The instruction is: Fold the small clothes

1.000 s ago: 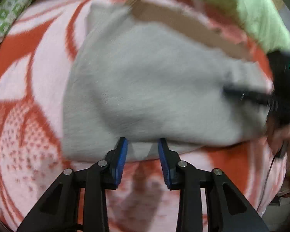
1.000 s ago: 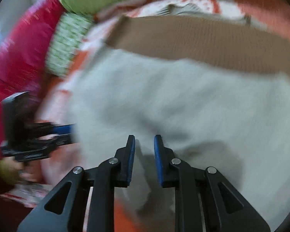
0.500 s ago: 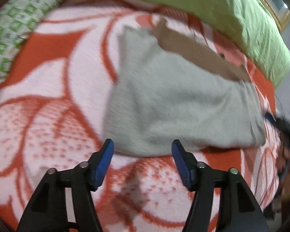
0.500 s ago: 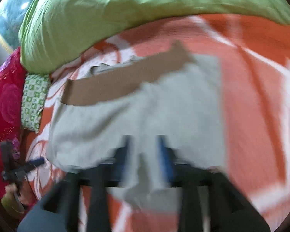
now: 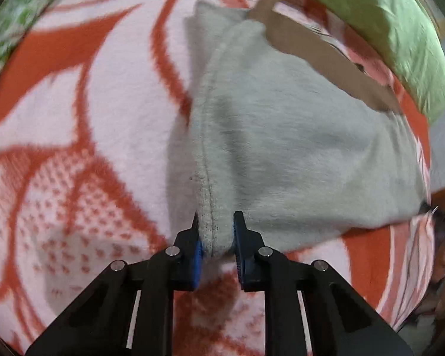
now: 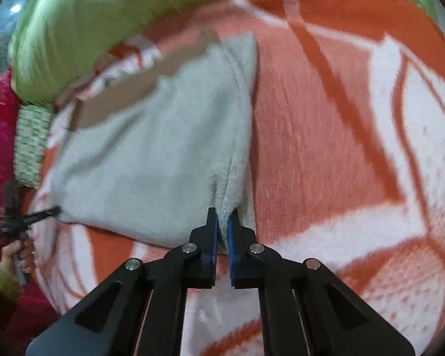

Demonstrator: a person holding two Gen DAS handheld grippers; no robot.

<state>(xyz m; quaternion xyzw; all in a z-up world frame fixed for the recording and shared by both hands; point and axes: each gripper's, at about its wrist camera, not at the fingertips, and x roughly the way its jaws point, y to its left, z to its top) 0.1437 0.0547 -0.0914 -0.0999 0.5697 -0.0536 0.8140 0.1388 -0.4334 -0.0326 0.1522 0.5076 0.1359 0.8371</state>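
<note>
On the bed, over an orange-and-white patterned blanket [image 5: 74,136], lies a grey garment [image 5: 296,136] with a brown waistband [image 5: 326,56] along its far edge. At its left corner, the left gripper [image 5: 215,234] is closing, blue pads pressing a bunched hem seam between them. At the opposite near corner, the right gripper [image 6: 222,228] is clamped narrow on a pinch of the same grey cloth. A green quilt [image 6: 109,9] borders the blanket behind; a green-checked pillow [image 6: 31,145] sits far left.
</note>
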